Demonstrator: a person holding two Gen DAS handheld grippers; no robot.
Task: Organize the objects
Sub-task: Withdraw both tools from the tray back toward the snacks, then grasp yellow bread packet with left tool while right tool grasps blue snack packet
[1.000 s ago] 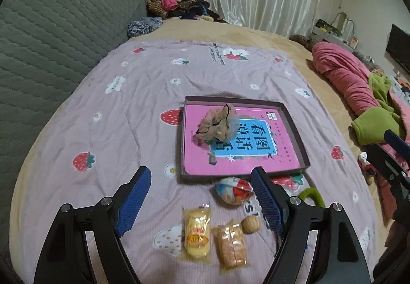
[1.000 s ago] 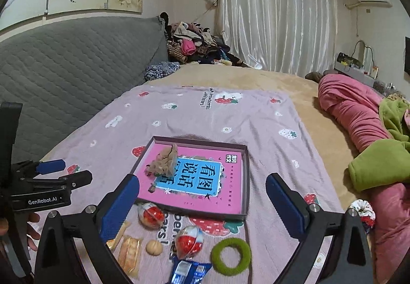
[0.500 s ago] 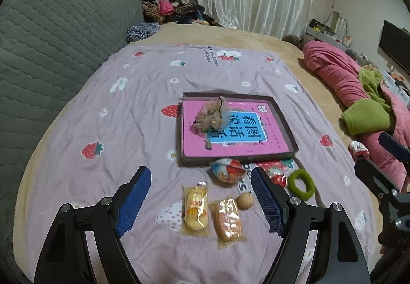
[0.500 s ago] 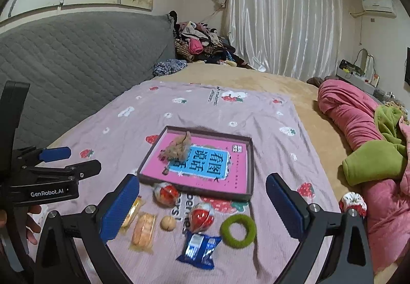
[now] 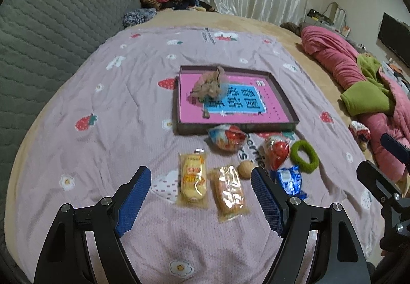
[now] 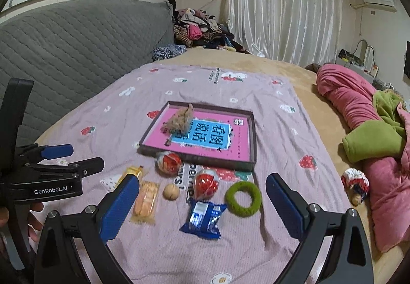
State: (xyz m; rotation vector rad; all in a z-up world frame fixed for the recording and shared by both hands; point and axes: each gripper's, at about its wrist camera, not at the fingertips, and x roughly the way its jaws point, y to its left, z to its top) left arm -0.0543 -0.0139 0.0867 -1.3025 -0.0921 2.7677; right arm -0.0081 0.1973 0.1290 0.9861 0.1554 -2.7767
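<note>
A shallow pink box lid (image 5: 289, 109) (image 6: 252, 140) lies on the lilac strawberry blanket with a beige scrunchie (image 5: 210, 84) (image 6: 180, 117) inside. In front of it lie two cake packets (image 5: 192, 177) (image 5: 229, 193), a walnut (image 5: 244, 169) (image 6: 171, 191), two red wrapped eggs (image 5: 225, 137) (image 5: 276, 152), a blue packet (image 5: 289, 180) (image 6: 203, 218) and a green hair ring (image 5: 305, 157) (image 6: 243, 195). My left gripper (image 5: 200, 194) hangs open above the cake packets. My right gripper (image 6: 202, 203) hangs open above the blue packet. Neither holds anything.
A grey quilted headboard (image 6: 77, 40) runs along the left. Pink and green bedding (image 6: 371, 125) is heaped at the right, with a small striped scrunchie (image 6: 355, 181) beside it. A pile of clothes (image 6: 200, 27) lies at the far end before the curtain.
Both grippers have pulled back from the box lid and sunk a little, so more small items show in front of the lid. Both stay open and empty.
</note>
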